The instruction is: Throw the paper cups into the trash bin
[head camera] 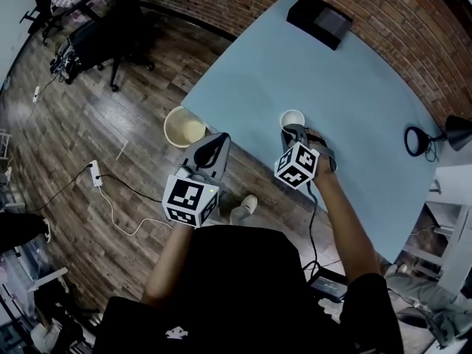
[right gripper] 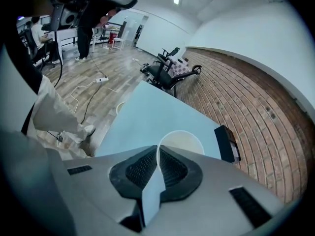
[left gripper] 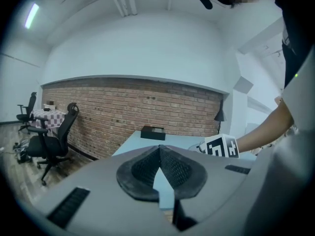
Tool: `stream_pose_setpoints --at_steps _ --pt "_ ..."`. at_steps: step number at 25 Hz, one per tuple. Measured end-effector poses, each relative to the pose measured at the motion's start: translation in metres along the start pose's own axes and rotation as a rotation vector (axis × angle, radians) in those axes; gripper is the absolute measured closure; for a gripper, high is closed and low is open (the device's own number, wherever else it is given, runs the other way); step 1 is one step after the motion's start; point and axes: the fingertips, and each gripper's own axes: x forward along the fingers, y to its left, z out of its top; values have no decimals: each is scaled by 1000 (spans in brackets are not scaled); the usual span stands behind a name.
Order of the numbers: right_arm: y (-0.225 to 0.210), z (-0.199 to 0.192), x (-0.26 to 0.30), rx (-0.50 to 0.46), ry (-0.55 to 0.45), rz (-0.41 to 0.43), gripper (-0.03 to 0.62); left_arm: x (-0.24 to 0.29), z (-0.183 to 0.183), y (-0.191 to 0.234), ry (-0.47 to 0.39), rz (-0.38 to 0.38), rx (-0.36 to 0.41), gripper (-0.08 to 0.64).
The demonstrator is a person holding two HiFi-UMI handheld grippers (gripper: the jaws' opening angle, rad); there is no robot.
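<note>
Right gripper (right gripper: 157, 149) has its jaws nipped on the near rim of the paper cup (right gripper: 181, 140), which sits over the front edge of the light blue table (head camera: 354, 87). Left gripper (left gripper: 159, 147) hangs beside it, jaws pressed together on nothing. The trash bin (head camera: 184, 127) stands on the floor just off the table's corner.
</note>
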Motion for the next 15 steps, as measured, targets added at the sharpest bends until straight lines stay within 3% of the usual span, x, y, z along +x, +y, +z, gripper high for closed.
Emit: stream_pose_setpoints --at_steps 15 --pt "22 111 23 -97 -66 33 574 -75 3 100 -18 162 -13 560"
